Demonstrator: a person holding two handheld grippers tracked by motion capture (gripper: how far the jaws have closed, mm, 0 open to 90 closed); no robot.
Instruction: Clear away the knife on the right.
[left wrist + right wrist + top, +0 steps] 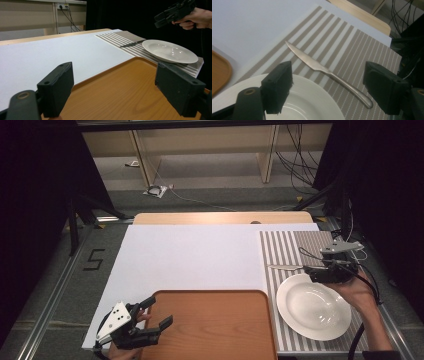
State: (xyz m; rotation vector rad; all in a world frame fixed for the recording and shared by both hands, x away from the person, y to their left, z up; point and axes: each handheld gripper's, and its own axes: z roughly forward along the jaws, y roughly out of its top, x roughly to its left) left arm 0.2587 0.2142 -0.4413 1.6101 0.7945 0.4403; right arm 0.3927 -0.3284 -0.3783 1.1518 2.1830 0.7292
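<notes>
Probably a lab, black curtains [40,180], loose cables [295,160]

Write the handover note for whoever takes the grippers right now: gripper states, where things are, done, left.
Left gripper: open, empty, jaws over the left edge of the wooden tray.
Right gripper: open, empty, held above the far rim of the white plate, facing the knife.
Things: plate and knife lie on the striped placemat, the knife just beyond the plate, handle toward the right gripper. The tray holds nothing.
Done: nothing gripped or loaded yet.
Left: probably close on the knife handle first; the plate remains to be handled too.
</notes>
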